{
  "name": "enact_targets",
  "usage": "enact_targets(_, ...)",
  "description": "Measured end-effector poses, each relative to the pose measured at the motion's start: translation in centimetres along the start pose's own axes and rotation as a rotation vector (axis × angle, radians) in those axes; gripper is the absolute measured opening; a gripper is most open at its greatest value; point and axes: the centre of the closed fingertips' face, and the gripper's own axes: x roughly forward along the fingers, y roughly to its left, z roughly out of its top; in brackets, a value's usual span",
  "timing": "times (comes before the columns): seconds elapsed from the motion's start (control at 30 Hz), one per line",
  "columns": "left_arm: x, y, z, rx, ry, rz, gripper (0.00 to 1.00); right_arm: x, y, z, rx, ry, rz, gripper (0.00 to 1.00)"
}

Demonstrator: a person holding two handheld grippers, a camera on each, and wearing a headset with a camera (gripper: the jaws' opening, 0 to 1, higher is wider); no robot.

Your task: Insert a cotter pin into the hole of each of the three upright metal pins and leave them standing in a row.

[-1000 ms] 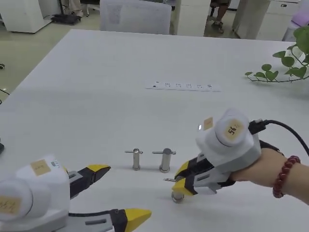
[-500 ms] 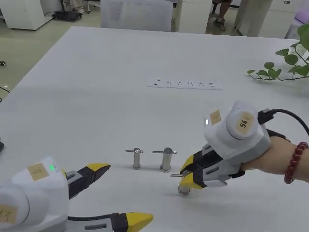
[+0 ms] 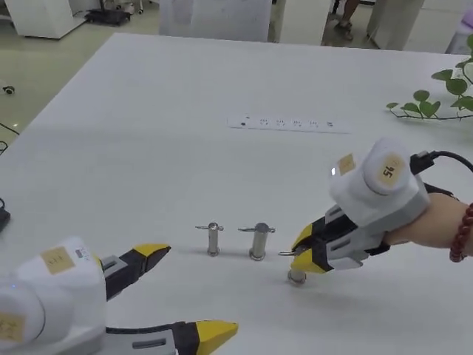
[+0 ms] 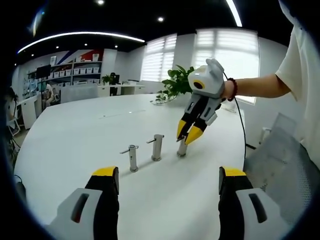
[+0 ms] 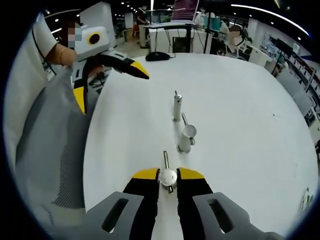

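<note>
Two upright metal pins [image 3: 213,239] [image 3: 257,241] stand side by side on the white table [image 3: 148,133], each with a cotter pin through its top. A third metal pin [image 3: 296,276] stands just right of them, slightly nearer me. My right gripper [image 3: 302,256] is shut on its upper part, and a cotter pin [image 3: 285,254] sticks out to the left. In the right gripper view the pin's head [image 5: 168,176] sits between the yellow-tipped jaws, the cotter pin [image 5: 165,159] pointing forward. My left gripper [image 3: 189,291] hovers open at the near left, holding nothing.
A white power strip [image 3: 288,123] lies at the table's middle, far side. A leafy plant [image 3: 436,100] reaches in at the far right. A black cable [image 3: 443,157] trails from the right gripper. A chair [image 3: 214,18] stands beyond the far edge.
The right gripper has carried the third pin to the right and away from me, closer to the line of the two standing pins. The left gripper has hardly moved.
</note>
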Motion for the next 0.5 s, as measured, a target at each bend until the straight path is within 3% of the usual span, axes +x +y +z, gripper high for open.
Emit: enact_targets(0.5,0.0,0.4,0.2,0.020,-0.007,0.010,0.90,-0.3,-2.0,-0.5,-0.005,-0.004,-0.003,0.14)
